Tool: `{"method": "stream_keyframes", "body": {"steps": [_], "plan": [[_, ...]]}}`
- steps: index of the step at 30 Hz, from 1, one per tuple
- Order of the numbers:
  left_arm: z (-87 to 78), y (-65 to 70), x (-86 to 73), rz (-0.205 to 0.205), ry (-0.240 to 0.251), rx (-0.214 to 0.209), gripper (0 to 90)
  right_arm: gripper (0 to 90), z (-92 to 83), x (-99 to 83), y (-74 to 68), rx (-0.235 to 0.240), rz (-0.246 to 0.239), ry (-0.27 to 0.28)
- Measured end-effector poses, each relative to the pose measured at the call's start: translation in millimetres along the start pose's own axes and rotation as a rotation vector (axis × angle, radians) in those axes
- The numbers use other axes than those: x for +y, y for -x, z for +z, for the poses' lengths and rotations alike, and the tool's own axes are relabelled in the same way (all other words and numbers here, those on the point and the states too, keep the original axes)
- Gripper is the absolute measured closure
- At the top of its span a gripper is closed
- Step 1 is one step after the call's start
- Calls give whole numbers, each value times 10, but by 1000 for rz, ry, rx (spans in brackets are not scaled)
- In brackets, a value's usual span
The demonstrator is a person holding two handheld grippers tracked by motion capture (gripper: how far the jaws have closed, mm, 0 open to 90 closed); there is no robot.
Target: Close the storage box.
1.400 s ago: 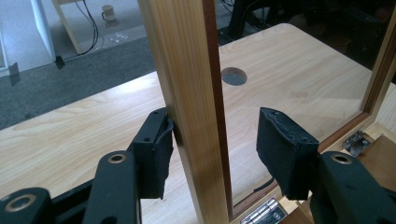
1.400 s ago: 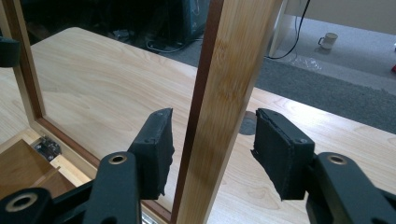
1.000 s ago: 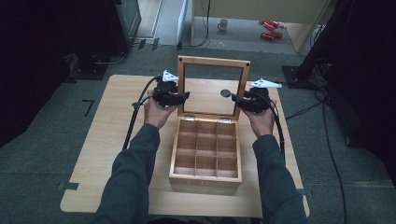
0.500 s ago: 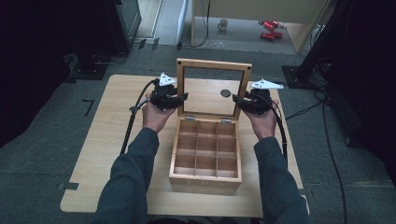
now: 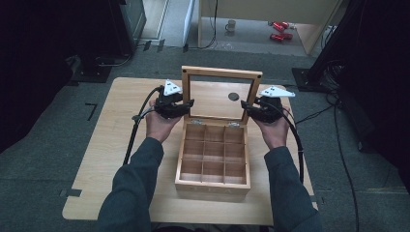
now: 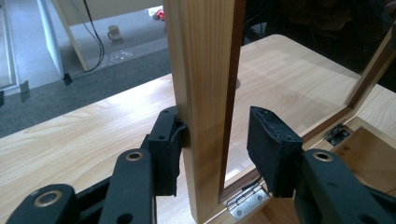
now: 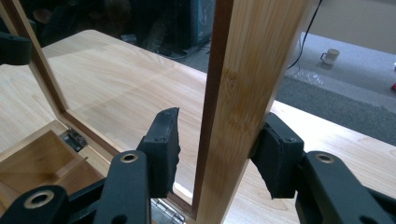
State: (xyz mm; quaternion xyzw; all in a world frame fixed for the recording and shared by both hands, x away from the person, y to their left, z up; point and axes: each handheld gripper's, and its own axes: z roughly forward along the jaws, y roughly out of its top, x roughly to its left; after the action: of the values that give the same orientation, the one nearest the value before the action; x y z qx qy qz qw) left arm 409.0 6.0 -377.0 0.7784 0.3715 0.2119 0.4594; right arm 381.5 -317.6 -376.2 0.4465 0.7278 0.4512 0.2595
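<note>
**High view.** Pale wooden nine-compartment box (image 5: 212,186) at centre frame on the light wooden surface (image 5: 121,96). Its glass-paned wooden lid (image 5: 222,72) stands upright at the back. The left tongs (image 5: 186,104) and right tongs (image 5: 246,108) straddle its side rails. The dark round spot (image 5: 233,96) behind the pane cannot be identified.

**Left gripper view.** The left tongs (image 6: 217,135) have just been closing, with the rail (image 6: 203,93) between them. One pad (image 6: 170,135) touches it and the other (image 6: 268,140) stands clear (no grip yet).

**Right gripper view.** The right tongs (image 7: 219,140) are likewise part-open, with the inner pad (image 7: 166,135) off the rail (image 7: 243,93).

**Handling.** Best to seat both pairs squarely on wood, not glass, then swing them together. The lid's top is cut off.
</note>
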Motion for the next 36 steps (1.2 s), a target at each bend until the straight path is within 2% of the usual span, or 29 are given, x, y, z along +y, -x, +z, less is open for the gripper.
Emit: {"method": "stream_keyframes", "body": {"steps": [3, 14, 23, 28, 32, 36], "plan": [[-23, 13, -19, 5, 9, -1, 563, 550, -29, -30, -4, 10, 6, 16], [-115, 66, -67, 26, 14, 0, 565, 546, -110, -39, -80, -5, -26, 2], [-207, 98, -98, 35, 25, -9, 584, 551, -199, -125, -131, 5, -19, 24], [-268, 99, -119, 32, 46, -21, 593, 558, -253, -161, -161, 9, -40, 21], [-291, 97, -164, 34, 45, -11, 592, 564, -302, -175, -164, 4, -41, 24], [-304, 99, -194, 27, 46, -27, 592, 561, -350, -202, -158, 3, -47, 26]]}}
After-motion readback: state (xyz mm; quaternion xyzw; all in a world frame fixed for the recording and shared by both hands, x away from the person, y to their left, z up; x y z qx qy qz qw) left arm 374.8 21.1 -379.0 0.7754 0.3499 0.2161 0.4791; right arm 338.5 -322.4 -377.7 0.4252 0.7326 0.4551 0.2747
